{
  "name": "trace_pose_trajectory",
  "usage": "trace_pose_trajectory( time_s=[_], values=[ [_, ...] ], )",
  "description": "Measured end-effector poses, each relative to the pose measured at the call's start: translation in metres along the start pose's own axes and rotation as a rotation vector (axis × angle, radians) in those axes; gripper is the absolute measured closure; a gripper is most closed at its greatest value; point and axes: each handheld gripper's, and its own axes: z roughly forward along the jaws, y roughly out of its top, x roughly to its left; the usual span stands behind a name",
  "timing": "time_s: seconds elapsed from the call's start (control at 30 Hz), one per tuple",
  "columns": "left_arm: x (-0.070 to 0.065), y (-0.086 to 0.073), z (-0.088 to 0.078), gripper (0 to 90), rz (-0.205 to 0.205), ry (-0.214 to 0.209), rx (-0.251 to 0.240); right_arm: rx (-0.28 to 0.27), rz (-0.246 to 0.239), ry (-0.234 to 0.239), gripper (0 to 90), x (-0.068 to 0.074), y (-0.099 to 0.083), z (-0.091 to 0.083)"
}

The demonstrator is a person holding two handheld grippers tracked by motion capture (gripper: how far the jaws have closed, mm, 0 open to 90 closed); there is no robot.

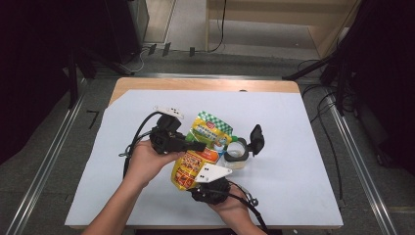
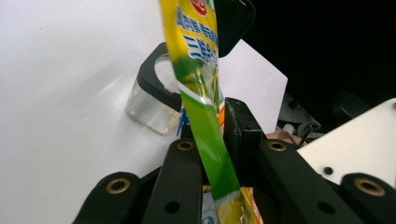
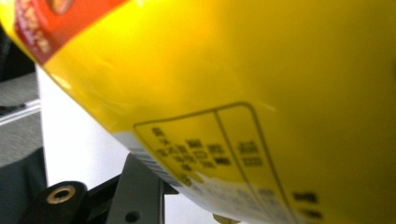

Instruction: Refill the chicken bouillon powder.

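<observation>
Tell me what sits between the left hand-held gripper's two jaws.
The green edge of the yellow pouch runs between the jaws of the left hand-held gripper, seen in the left gripper view; the open jar stands beyond.

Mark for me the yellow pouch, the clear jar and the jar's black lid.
yellow pouch (image 1: 188, 169), high view, on its orange-printed lower face.
clear jar (image 2: 150, 108), left gripper view, on its glass side wall.
black lid (image 1: 256, 138), high view, on the middle of the flipped-open lid.
</observation>
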Motion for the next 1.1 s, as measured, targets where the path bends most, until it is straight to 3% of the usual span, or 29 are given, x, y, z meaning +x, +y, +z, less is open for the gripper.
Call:
trace_pose_trajectory(
  time_s=[0.17,0.37,0.5,0.63,0.9,1.1],
  values=[
    [0.0,0.001,0.005,81.9,-0.014,0.041,-0.016,-0.014,0.052,0.036,63.0,-0.001,0.005,-0.004],
    [-0.007,0.001,0.014,76.1,0.028,0.103,0.013,-0.011,0.075,0.07,63.3,0.0,0.008,-0.007],
    [-0.008,0.003,0.016,76.3,-0.002,0.111,0.029,-0.012,0.078,0.084,63.2,0.002,0.009,-0.008],
    [-0.009,0.005,0.019,78.8,-0.062,0.132,0.048,-0.001,0.065,0.088,61.9,0.004,0.01,-0.009],
    [-0.014,0.008,0.025,79.3,-0.053,0.156,0.048,0.0,0.055,0.067,57.4,0.007,0.011,-0.009],
    [-0.013,0.009,0.027,79.3,-0.104,0.155,0.05,0.01,0.08,0.065,56.7,0.007,0.012,-0.01]
  ],
)
